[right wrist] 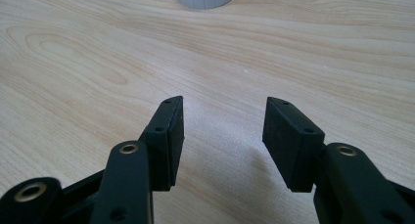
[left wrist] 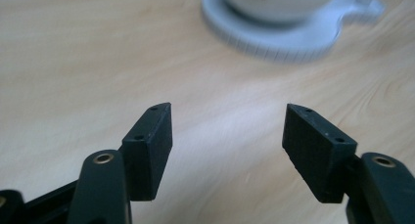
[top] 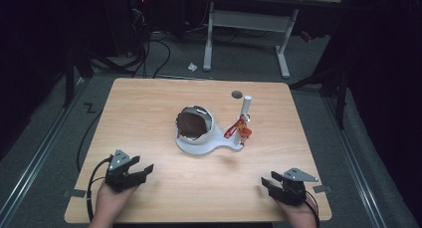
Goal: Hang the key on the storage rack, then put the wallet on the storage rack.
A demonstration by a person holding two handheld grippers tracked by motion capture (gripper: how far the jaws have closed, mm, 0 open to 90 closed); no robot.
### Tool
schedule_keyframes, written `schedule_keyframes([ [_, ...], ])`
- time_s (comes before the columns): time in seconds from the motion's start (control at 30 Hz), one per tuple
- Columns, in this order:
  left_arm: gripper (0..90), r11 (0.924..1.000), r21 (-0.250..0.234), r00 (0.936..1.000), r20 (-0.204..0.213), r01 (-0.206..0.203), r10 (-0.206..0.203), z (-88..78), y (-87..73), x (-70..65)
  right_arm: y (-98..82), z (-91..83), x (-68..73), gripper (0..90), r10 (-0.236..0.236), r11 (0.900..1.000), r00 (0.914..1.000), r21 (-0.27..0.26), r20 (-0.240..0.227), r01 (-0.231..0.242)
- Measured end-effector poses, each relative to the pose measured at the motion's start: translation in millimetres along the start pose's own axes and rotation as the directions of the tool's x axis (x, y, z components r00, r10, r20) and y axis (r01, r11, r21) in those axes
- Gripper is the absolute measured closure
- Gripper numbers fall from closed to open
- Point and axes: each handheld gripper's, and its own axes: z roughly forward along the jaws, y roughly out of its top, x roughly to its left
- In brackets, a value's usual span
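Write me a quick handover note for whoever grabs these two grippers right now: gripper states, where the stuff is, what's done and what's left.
Left gripper: open, holding nothing, low over the table's near left corner.
Right gripper: open, holding nothing, near right corner.
White stand: mid-table, carrying a tilted white bowl-shaped shell with a dark inside, a white upright post and a red clamp-like piece at its right end.
Done: nothing apparent; neither gripper touches the stand.
Left: probably reach forward to the stand, the whole job.
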Motion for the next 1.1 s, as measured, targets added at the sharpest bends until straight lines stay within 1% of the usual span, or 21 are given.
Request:
schedule_keyframes([
  [0.07, 35.2, 0.9994, 0.029, 0.9996, -0.024, -0.016, 0.017, -4.5, -16.3, 1.3, -0.9, -1.5, 0.5, 50.3, -0.002, 1.0, 1.0, -0.004, 0.001, 0.002],
  [0.1, 35.3, 0.9975, 0.065, 0.9987, -0.039, -0.03, 0.032, -7.8, -24.5, 0.7, -1.4, -1.9, 0.5, 50.3, -0.01, 1.0, 0.9999, -0.006, 0.002, 0.01],
  [0.13, 35.2, 0.9952, 0.093, 0.9989, -0.032, -0.03, 0.034, -10.6, -27.3, 0.8, -2.1, -2.9, 1.9, 50.3, -0.01, 1.0, 0.9999, -0.003, 0.004, 0.01],
  [0.17, 33.2, 0.9944, 0.103, 0.9992, -0.026, -0.026, 0.029, -13.8, -29.4, 0.7, -2.0, -3.4, 2.4, 50.3, -0.016, 1.0, 0.9999, -0.004, 0.004, 0.016],
  [0.2, 31.9, 0.9949, 0.099, 0.9996, -0.022, -0.015, 0.018, -16.8, -32.2, 0.2, -1.2, -3.4, 2.2, 50.3, -0.027, 1.0, 0.9996, -0.009, 0.005, 0.027],
  [0.23, 32.6, 0.9952, 0.097, 0.9998, -0.014, -0.011, 0.013, -19.5, -34.2, -0.3, -0.3, -3.4, 2.9, 50.3, -0.022, 1.0, 0.9997, -0.01, 0.009, 0.022],
  [0.27, 32.7, 0.9955, 0.093, 0.9998, -0.012, -0.014, 0.015, -21.6, -35.0, -1.0, 0.9, -2.9, 2.9, 50.3, -0.027, 1.0, 0.9995, -0.014, 0.015, 0.028],
  [0.33, 32.6, 0.997, 0.076, 0.9998, -0.012, -0.017, 0.018, -24.6, -34.7, -1.4, 2.7, -1.9, 3.3, 50.2, -0.03, 0.999, 0.9992, -0.02, 0.027, 0.03],
  [0.4, 32.5, 0.9987, 0.051, 1.0, 0.002, -0.008, 0.008, -27.6, -33.5, 0.1, 4.3, -0.4, 3.8, 50.2, -0.031, 0.999, 0.9987, -0.026, 0.041, 0.032],
  [0.43, 32.5, 0.9992, 0.039, 0.9999, 0.009, -0.01, 0.01, -29.2, -33.0, 0.8, 4.8, 0.1, 4.4, 50.3, -0.028, 0.999, 0.9983, -0.028, 0.051, 0.029],
  [0.5, 32.3, 0.9993, 0.026, 0.9996, 0.001, -0.028, 0.028, -32.1, -32.8, 1.6, 6.3, 1.7, 4.0, 50.2, -0.035, 0.999, 0.9978, -0.033, 0.057, 0.037],
  [0.53, 32.3, 0.9993, 0.021, 0.9995, 0.0, -0.032, 0.032, -34.0, -33.1, 2.6, 7.3, 2.4, 4.4, 50.2, -0.03, 0.999, 0.9978, -0.031, 0.06, 0.032],
  [0.63, 32.2, 0.9999, 0.009, 0.9999, 0.007, -0.01, 0.01, -38.2, -35.6, 5.3, 8.8, 4.8, 4.3, 50.3, -0.028, 0.999, 0.9972, -0.032, 0.069, 0.03],
  [0.7, 32.2, 1.0, 0.004, 1.0, 0.005, -0.002, 0.002, -40.7, -37.2, 5.7, 9.6, 5.7, 2.9, 50.2, -0.026, 0.999, 0.997, -0.033, 0.073, 0.028],
  [0.77, 32.2, 1.0, 0.002, 1.0, 0.002, 0.006, -0.006, -41.7, -38.2, 6.6, 10.6, 6.3, 2.0, 50.3, -0.012, 0.999, 0.997, -0.038, 0.076, 0.015],
  [0.83, 32.1, 0.9999, 0.002, 0.9999, 0.002, 0.013, -0.013, -41.6, -38.5, 8.0, 11.5, 7.1, 0.5, 50.2, -0.019, 0.999, 0.9971, -0.039, 0.074, 0.022],
  [0.87, 32.0, 0.9998, 0.002, 0.9998, 0.0, 0.018, -0.018, -41.4, -38.5, 8.8, 11.5, 7.2, 1.1, 50.3, -0.013, 0.999, 0.9973, -0.037, 0.073, 0.016],
  [0.93, 31.9, 0.9996, 0.004, 0.9996, 0.001, 0.029, -0.029, -41.0, -38.8, 9.7, 11.6, 6.5, 0.2, 50.2, -0.025, 0.999, 0.9969, -0.039, 0.075, 0.028],
  [1.0, 31.8, 0.9991, 0.003, 0.9991, 0.007, 0.043, -0.043, -40.5, -38.9, 10.0, 11.2, 4.8, -0.1, 50.3, -0.021, 0.999, 0.9969, -0.041, 0.076, 0.024],
  [1.1, 32.0, 0.9984, 0.002, 0.9981, 0.023, 0.057, -0.057, -39.4, -36.9, 9.7, 9.2, 1.4, -1.4, 50.3, -0.027, 0.999, 0.9966, -0.045, 0.078, 0.03],
])
